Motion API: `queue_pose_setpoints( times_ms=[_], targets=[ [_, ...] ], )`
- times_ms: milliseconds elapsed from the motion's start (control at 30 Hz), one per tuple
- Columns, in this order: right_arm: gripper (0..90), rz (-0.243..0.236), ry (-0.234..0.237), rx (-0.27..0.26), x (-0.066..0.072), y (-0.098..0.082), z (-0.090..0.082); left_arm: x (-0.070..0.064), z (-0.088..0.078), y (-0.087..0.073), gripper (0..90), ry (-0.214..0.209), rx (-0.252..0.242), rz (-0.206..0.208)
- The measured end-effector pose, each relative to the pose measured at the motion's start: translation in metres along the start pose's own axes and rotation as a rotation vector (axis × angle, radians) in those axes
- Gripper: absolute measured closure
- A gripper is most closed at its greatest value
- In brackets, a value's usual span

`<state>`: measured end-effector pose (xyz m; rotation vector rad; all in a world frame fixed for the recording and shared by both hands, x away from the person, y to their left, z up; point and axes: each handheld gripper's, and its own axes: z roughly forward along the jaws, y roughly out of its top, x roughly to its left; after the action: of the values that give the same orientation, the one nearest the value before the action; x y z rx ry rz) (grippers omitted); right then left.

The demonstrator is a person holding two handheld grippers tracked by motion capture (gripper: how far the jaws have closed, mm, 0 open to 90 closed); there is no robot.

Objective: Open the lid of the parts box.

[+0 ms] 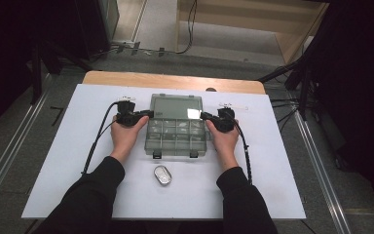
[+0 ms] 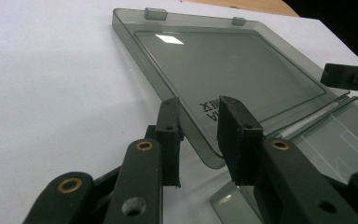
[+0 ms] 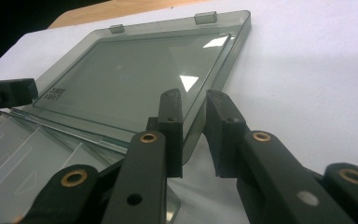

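A smoky clear plastic organiser box (image 1: 175,139) lies on the white table, its lid (image 1: 176,107) swung open towards the far side. My left gripper (image 1: 148,114) is at the lid's left edge by the hinge. In the left gripper view its jaws (image 2: 198,119) close around the lid's rim (image 2: 191,140). My right gripper (image 1: 203,116) mirrors it at the lid's right edge, and its jaws (image 3: 193,109) pinch that rim (image 3: 200,121). The compartments of the base (image 2: 335,144) look empty.
A small oval metal tin (image 1: 162,175) lies on the white board (image 1: 53,161) just in front of the box, between the person's forearms. Two small white items lie beyond the grippers at the far side. The wooden table edge (image 1: 175,80) runs behind.
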<state>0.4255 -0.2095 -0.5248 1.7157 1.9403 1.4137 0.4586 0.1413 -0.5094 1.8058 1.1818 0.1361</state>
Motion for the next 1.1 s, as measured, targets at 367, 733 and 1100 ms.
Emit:
queue_pose_setpoints(
  times_ms=[367,733,1100],
  targets=[
    [44.3,-0.016,-0.014,-0.033,0.001,0.001,-0.008,-0.003,-0.014,0.001,42.3,-0.017,-0.092,0.061],
    [0.0,-0.138,0.001,-0.052,0.017,-0.003,-0.034,-0.010,-0.042,-0.008,5.6,-0.089,-0.139,0.146],
    [0.0,-0.263,-0.018,-0.084,0.042,-0.016,-0.063,-0.030,-0.079,-0.021,0.0,-0.090,-0.168,0.260]
  ],
)
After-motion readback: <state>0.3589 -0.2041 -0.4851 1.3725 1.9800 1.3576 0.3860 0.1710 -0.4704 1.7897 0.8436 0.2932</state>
